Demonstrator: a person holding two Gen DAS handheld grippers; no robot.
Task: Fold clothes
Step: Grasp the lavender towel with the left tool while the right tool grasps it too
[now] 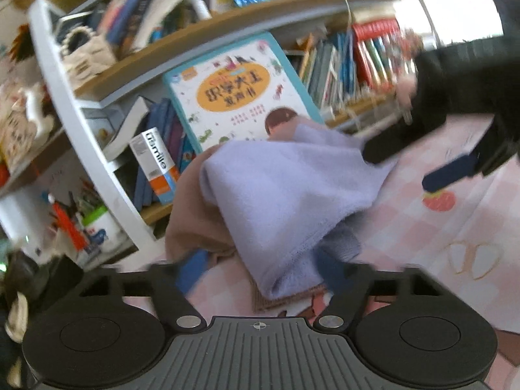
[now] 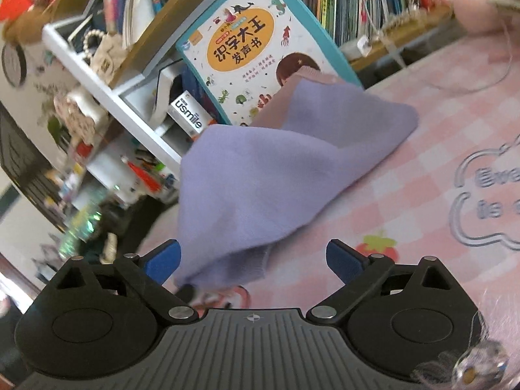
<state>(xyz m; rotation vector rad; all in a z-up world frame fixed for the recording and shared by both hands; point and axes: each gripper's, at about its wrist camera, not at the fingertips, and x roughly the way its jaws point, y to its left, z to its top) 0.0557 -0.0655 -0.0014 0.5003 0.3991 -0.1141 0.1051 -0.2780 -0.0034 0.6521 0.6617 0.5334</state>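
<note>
A bookshelf [image 1: 97,123] crammed with books is filling the background, and a big picture book [image 2: 256,48] with an orange oval on its cover is leaning against it. In front, a pink checked cloth [image 2: 422,123] printed with strawberries is covering the bench.

The task's thing — a lilac cloth [image 2: 260,188] — is lying on the bench against the foot of the picture book, bunched up into a peak. In the right wrist view it is sitting at 12 o'clock from the camera, with its far corner reaching toward 1 o'clock. A brownish-pink garment [image 1: 188,214] is showing beside and under it, at about 9 o'clock of the lilac cloth in the left wrist view; how the two are layered is hard to tell.

The left gripper [image 1: 260,269] is standing with its blue fingers [image 1: 331,269] apart, and the near hem of the lilac cloth is hanging between them; whether the pads are touching the fabric is blurred.

The right gripper [image 2: 256,263] is wide apart — its jaws are straddling the near edge of the lilac cloth, not pinching it. In the left wrist view the same gripper [image 1: 412,165] is appearing at 2 o'clock, open, one finger at the cloth's far corner.
</note>
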